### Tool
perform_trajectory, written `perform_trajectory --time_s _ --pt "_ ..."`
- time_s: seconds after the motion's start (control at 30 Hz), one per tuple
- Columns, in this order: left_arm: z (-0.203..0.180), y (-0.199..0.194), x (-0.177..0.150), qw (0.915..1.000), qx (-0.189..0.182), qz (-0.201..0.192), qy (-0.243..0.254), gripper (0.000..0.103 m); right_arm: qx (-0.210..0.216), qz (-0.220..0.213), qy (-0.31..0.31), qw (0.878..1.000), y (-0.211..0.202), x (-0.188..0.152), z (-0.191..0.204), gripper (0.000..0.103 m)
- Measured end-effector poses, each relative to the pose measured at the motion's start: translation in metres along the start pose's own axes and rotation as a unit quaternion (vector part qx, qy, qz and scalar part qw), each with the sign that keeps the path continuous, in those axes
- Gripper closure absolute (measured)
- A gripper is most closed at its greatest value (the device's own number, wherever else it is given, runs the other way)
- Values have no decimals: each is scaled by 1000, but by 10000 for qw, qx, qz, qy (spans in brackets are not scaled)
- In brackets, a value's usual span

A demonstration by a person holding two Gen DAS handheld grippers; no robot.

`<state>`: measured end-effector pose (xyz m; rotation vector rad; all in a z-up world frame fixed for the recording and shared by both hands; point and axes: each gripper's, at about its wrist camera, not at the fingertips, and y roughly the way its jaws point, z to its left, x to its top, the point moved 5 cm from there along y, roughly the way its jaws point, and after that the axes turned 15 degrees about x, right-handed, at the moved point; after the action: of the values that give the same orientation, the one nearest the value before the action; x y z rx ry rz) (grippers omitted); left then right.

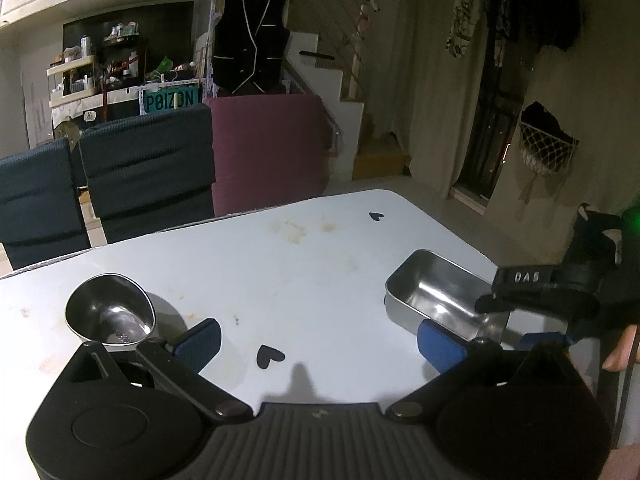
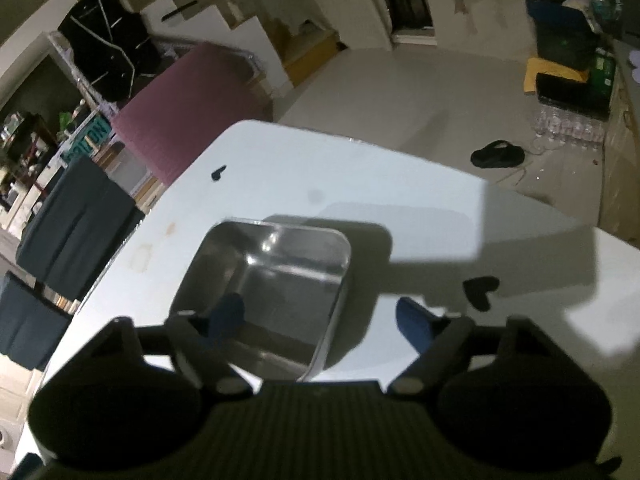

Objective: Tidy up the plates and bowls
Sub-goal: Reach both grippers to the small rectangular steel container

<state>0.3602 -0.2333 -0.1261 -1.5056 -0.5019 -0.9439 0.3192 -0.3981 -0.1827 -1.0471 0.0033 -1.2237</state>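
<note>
A small round steel bowl (image 1: pixel 110 314) sits on the white table (image 1: pixel 280 264) at the near left, just beyond my left gripper's left finger. A rectangular steel tray (image 1: pixel 438 294) sits at the right. My left gripper (image 1: pixel 318 344) is open and empty above the table between bowl and tray. My right gripper (image 2: pixel 320 320) is open, its left fingertip (image 2: pixel 226 314) inside the tray (image 2: pixel 272 276) and its right fingertip outside the tray's right wall. The right gripper also shows in the left wrist view (image 1: pixel 516 320) at the tray's near right end.
Black heart stickers (image 1: pixel 270 356) mark the table. Two dark blue chairs (image 1: pixel 148 168) and a maroon one (image 1: pixel 268 152) stand along the far edge. The table's right edge drops to the floor, where a sandal (image 2: pixel 498 154) lies.
</note>
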Motion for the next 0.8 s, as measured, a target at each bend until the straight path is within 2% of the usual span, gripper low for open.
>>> perform_trajectory --time_s 0.1,0.37,0.53,0.67,0.7,0.8 --pt "0 3 3 10000 25 -21 6 0 -13 75 63 10000 1 -1 -4 30" --pt "-16 24 21 9999 10 -50 -161 2 13 117 -15 9999 -3 2 -3 44" --pt "-35 32 29 9998 -94 -157 36 6 103 101 -7 9999 -4 6 -4 52" --pt "-46 41 31 9994 -130 -137 298 10 116 149 -32 9998 0 9 -9 69" --pt "-48 44 32 9991 -129 -134 377 10 138 181 -18 9997 1 9 -10 75" --pt "-55 50 37 9983 -83 -199 549 11 182 312 -3 9993 5 10 -12 85"
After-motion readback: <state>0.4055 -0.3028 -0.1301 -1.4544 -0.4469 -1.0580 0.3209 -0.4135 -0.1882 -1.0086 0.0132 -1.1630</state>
